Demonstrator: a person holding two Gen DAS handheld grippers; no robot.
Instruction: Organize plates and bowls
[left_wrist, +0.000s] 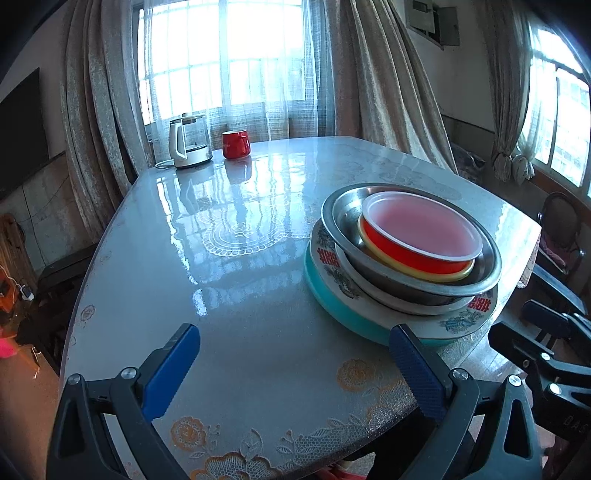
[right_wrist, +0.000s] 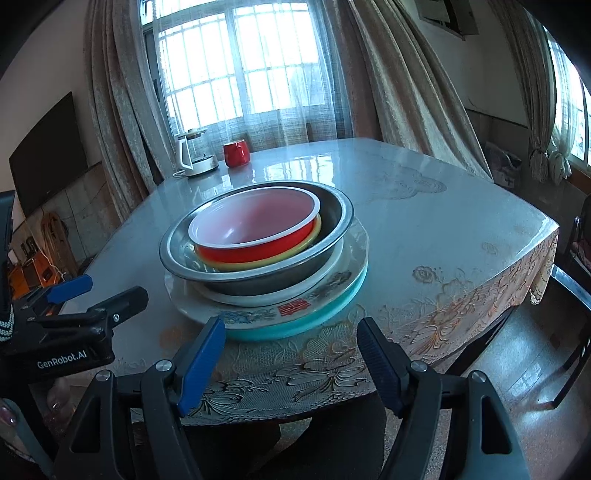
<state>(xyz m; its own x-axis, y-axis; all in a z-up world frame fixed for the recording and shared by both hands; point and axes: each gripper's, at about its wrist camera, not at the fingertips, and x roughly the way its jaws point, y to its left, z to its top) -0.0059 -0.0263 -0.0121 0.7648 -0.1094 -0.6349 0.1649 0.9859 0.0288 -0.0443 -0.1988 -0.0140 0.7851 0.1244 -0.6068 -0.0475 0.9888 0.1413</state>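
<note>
One stack of dishes stands near the table's front edge. From the bottom: a teal plate (right_wrist: 295, 326) (left_wrist: 332, 302), a patterned white plate (right_wrist: 258, 314) (left_wrist: 461, 319), a plain white plate (right_wrist: 266, 295), a steel basin (right_wrist: 258, 275) (left_wrist: 406, 280), a yellow bowl (right_wrist: 258, 263) (left_wrist: 424, 273), and a red bowl (right_wrist: 255, 225) (left_wrist: 421, 236) on top. My left gripper (left_wrist: 295, 354) is open and empty, left of the stack. My right gripper (right_wrist: 291, 350) is open and empty, just in front of the stack.
A kettle (left_wrist: 186, 142) (right_wrist: 192, 153) and a red mug (left_wrist: 236, 144) (right_wrist: 236, 153) stand at the table's far edge by the window. A dark chair (right_wrist: 569, 295) stands to the right of the table (left_wrist: 221, 258). A TV (right_wrist: 48, 151) hangs on the left wall.
</note>
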